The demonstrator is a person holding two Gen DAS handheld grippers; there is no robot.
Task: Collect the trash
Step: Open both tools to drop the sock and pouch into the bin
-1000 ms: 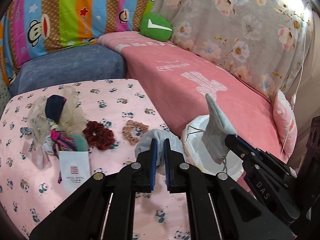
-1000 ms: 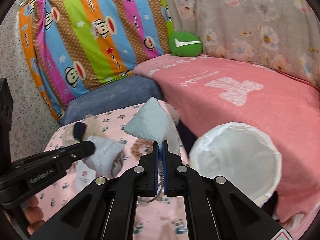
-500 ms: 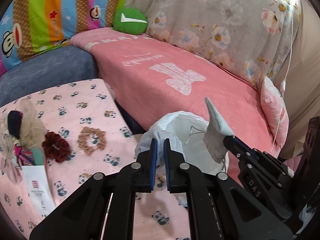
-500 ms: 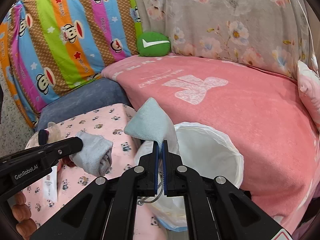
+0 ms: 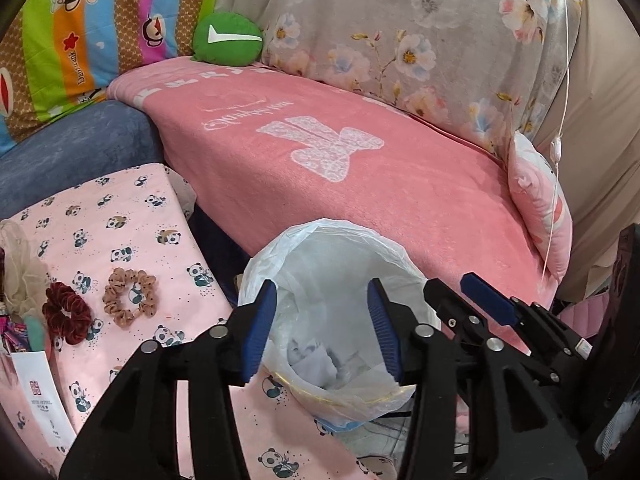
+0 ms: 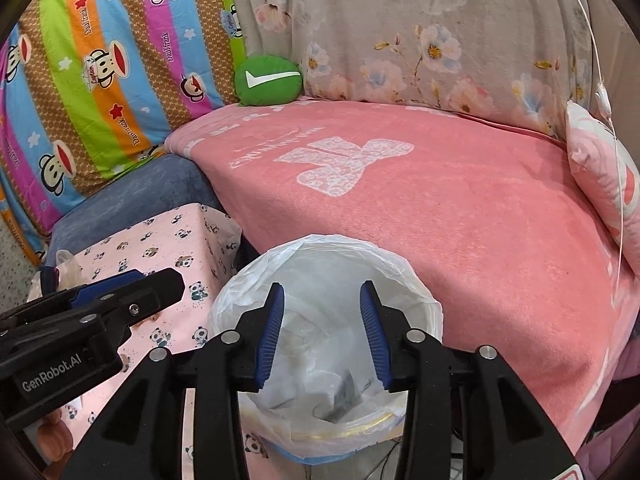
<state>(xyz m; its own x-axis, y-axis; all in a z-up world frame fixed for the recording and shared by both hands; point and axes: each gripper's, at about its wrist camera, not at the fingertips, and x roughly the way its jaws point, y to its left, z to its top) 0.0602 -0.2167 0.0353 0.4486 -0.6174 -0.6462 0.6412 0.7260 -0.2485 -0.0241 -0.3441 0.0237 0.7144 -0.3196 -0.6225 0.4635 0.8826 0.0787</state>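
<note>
While both grippers were held over the lined trash bin [image 5: 332, 264], nothing was clamped in either: the left gripper [image 5: 322, 332] was seen with its jaws spread wide apart and bare, and the right gripper [image 6: 322, 332] likewise stood wide apart and bare. The bin, fitted with a thin white plastic liner [image 6: 424, 296], was placed at lower centre of both frames, just beside the panda-print counter [image 5: 132, 208] and against the pink blanket [image 5: 400, 184]. Pale grey crumpled cloth pieces [image 5: 312, 360] were seen lying at the bottom of the liner, so the drop was judged to be done. For the release to be finished well, the jaws would best be kept wide and lifted straight up, so that the loose liner is not snagged or dragged off the rim. On the counter at the left of the left-wrist frame, a dark red scrunchie [image 5: 66, 316], a tan scrunchie [image 5: 130, 298] and a white printed card [image 5: 40, 396] were left lying near one another; whether these counted as trash could not be told. If more was to be collected, one piece at a time would best be pinched at its middle and carried fully over the bin's mouth before being released.
</note>
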